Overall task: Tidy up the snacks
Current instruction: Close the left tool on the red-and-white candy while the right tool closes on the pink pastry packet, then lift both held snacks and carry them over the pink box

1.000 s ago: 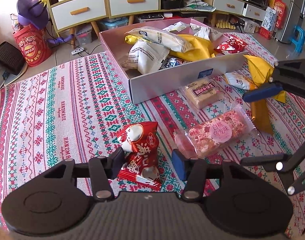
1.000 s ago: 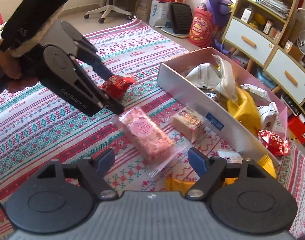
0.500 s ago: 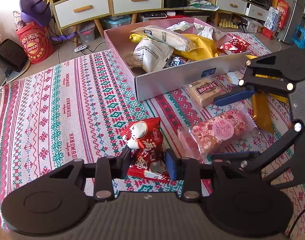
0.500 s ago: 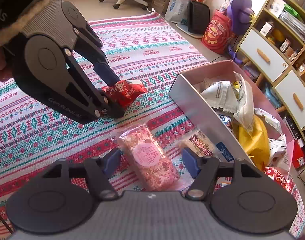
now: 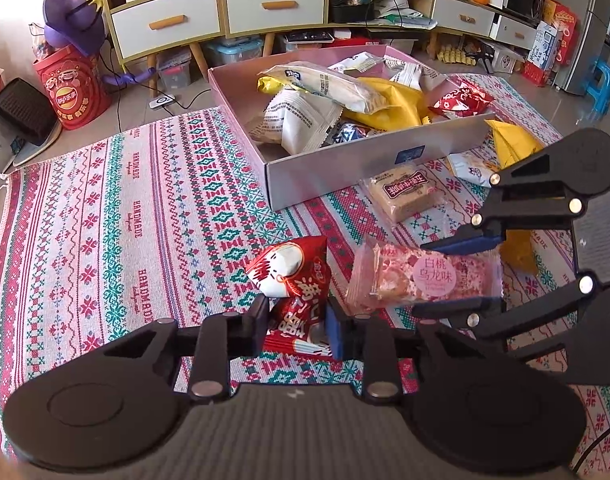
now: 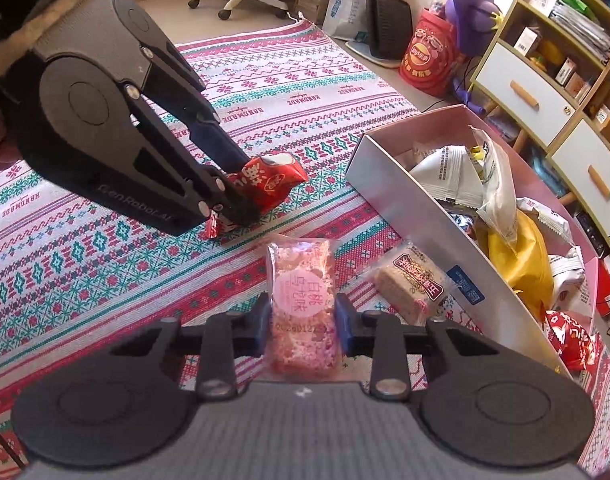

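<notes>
snacks box [image 5: 337, 168] heaped, tan bar [image 5: 403, 194] beside, patterned rug [image 5: 125, 220] beneath

The rug [image 5: 145, 208] is woven cloth, matt and coarse-textured. The red snack packet [image 5: 293, 280] is glossy, crinkled foil-like plastic. The pink snack bar [image 6: 301, 300] sits in clear, shiny plastic wrap with a matt round paper label. The box [image 5: 345, 168] looks like smooth, faintly sheened cardboard. Both grippers are matt black plastic with bright metal pins; the fingers [image 6: 342, 320] carry blue rubbery-looking pads.
</notes>
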Available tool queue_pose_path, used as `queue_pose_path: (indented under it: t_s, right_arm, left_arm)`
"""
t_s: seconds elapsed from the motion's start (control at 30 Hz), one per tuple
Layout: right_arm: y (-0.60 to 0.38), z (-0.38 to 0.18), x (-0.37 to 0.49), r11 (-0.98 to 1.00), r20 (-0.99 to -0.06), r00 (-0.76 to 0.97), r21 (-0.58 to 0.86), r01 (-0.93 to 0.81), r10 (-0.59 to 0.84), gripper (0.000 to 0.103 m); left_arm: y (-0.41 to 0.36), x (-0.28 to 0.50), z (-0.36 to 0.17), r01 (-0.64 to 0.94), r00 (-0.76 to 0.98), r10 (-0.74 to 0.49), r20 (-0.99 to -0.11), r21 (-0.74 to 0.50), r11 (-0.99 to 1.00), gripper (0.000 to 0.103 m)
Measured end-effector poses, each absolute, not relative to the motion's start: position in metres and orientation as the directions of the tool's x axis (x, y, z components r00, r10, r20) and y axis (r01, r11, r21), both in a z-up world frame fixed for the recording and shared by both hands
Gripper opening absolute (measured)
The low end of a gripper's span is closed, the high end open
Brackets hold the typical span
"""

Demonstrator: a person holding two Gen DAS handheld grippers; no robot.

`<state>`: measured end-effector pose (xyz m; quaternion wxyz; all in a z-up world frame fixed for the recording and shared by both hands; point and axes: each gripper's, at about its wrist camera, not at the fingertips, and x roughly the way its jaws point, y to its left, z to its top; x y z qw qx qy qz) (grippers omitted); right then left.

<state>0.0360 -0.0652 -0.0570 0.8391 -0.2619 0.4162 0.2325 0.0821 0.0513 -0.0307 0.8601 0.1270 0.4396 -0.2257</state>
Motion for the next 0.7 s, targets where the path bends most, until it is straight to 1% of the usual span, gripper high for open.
queue_pose_path:
  t_s: [0.3, 0.53, 0.7]
  right_arm:
    - [-0.075, -0.048, 0.025, 0.794, -0.796, 0.585, -0.25, -0.554, 0.157, 0.029]
    - [-0.092, -0.039, 0.019, 0.841, -0.779, 0.607, -0.219, -0.495, 0.155, 0.029]
    - [-0.103, -0.039, 0.017, 0.867, -0.774, 0.619, -0.211, -0.452, 0.135, 0.029]
  left_arm:
    - [0.05, 0.083, -0.027, 0.494, 0.52, -0.284, -0.805, 0.013, 0.869, 0.034]
    - [0.05, 0.082, -0.021, 0.475, 0.533, -0.299, -0.792, -0.013, 0.88, 0.034]
    - [0.046, 0.081, -0.018, 0.471, 0.543, -0.297, -0.786, -0.009, 0.882, 0.034]
